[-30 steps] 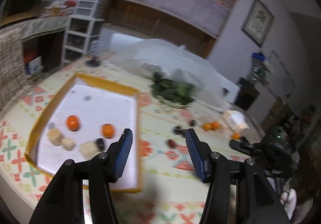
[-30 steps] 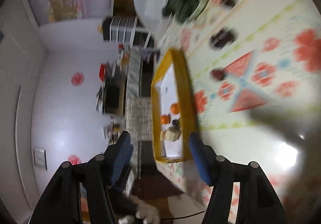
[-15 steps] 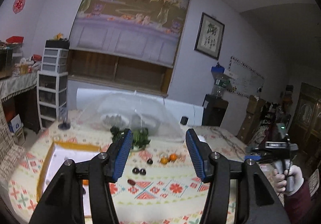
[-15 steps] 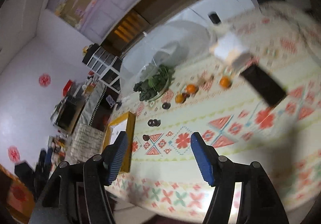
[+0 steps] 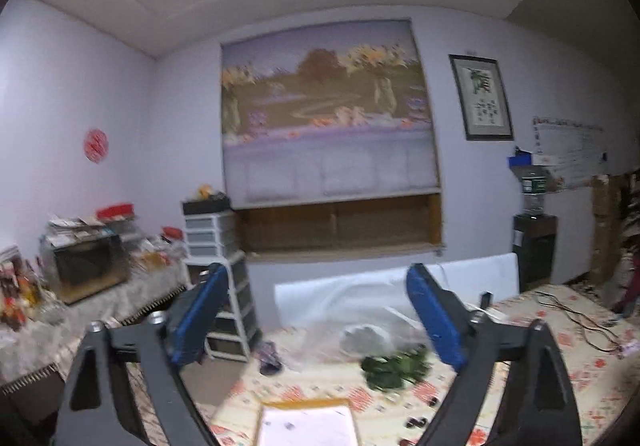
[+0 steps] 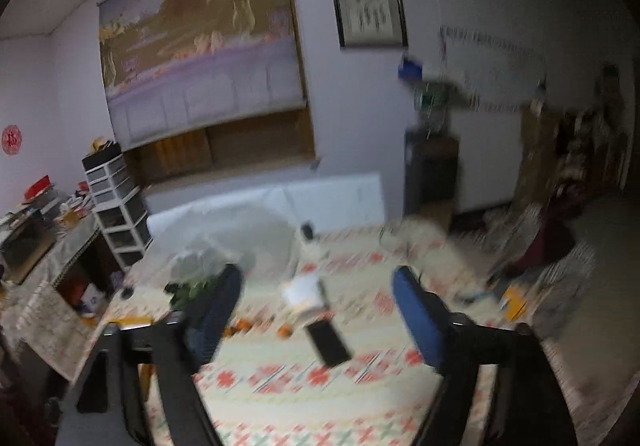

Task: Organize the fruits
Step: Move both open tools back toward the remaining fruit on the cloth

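Both cameras are tilting up off the table since a second ago — the left gripper point(image 5: 314, 310) is now facing the wall, its jaws spread and holding nothing. The yellow-edged tray point(image 5: 306, 404) is showing only at the bottom, below and ahead of it, with dark fruits point(image 5: 416, 423) just right of the tray. The right gripper point(image 6: 318, 304) is hanging spread and empty too — the oranges point(image 6: 242, 324) are lying low between its fingers, nearer its left one

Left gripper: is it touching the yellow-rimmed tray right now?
Apart. The left wrist view shows the left gripper open and raised toward the wall, with the tray far below its fingertips.
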A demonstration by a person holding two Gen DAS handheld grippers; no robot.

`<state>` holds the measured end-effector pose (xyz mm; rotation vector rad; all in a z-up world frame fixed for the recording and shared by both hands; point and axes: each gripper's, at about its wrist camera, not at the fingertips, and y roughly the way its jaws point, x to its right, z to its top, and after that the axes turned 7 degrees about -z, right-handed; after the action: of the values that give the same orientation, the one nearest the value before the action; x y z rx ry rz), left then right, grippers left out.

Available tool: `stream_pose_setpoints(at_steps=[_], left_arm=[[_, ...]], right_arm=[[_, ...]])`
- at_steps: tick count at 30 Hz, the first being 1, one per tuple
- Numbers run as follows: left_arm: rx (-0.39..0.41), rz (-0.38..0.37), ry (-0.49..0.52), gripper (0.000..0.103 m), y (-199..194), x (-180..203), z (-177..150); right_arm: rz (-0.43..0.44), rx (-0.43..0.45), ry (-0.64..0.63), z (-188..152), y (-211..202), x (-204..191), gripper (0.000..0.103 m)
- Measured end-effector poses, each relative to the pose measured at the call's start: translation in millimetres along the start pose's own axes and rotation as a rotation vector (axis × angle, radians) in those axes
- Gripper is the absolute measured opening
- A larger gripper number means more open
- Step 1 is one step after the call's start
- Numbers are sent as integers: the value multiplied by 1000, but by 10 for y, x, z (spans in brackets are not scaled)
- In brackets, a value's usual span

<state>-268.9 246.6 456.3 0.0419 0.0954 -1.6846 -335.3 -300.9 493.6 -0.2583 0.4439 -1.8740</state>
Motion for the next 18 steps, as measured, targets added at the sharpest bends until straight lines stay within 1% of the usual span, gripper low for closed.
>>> stream_pose_setpoints(at_steps=[1, 2, 4, 5, 6, 7, 9, 10, 11, 13, 14, 16, 17, 18], left_arm=[[-1, 1, -6, 92, 18, 0, -17], [-18, -13, -17, 92, 74, 7, -92], [-50, -52, -29, 92, 163, 45, -260], [-73, -77, -35, 92, 250, 102, -424], [-87, -96, -39, 92, 302, 145, -546], [-101, -119, -43, 92, 357, 193, -675], [-150, -175, -69, 92, 535, 318, -1036], [-186, -207, -96, 92, 655, 381, -1236], [-217, -247, -129, 92, 762, 427, -1410], [-272, -312, -191, 92, 944, 507, -1711], [-309, -333, -215, 92, 1075, 557, -1870], [-393, -345, -230, 92, 1380, 699, -2223], [-417, -344, -229, 92, 1462, 747, -2330], [-458, -350, -232, 88, 1602, 821, -2489]], right_arm=[[-1, 15, -5, 0, -7, -36, 92], [7, 22, -14, -40, 32, -104, 92], [36, 22, -33, -241, 230, -267, 92], [50, 5, -50, -376, 392, -372, 93], [81, -40, -87, -603, 663, -538, 93], [102, -68, -107, -745, 769, -603, 93], [163, -140, -129, -1201, 1241, -829, 93], [187, -176, -132, -1406, 1455, -919, 93], [222, -223, -135, -1690, 1760, -1077, 93], [282, -282, -147, -2067, 2174, -1314, 93], [317, -335, -145, -2294, 2468, -1492, 93], [360, -391, -129, -2543, 2836, -1715, 92], [385, -413, -118, -2650, 3004, -1824, 90], [411, -439, -105, -2758, 3205, -1966, 88]])
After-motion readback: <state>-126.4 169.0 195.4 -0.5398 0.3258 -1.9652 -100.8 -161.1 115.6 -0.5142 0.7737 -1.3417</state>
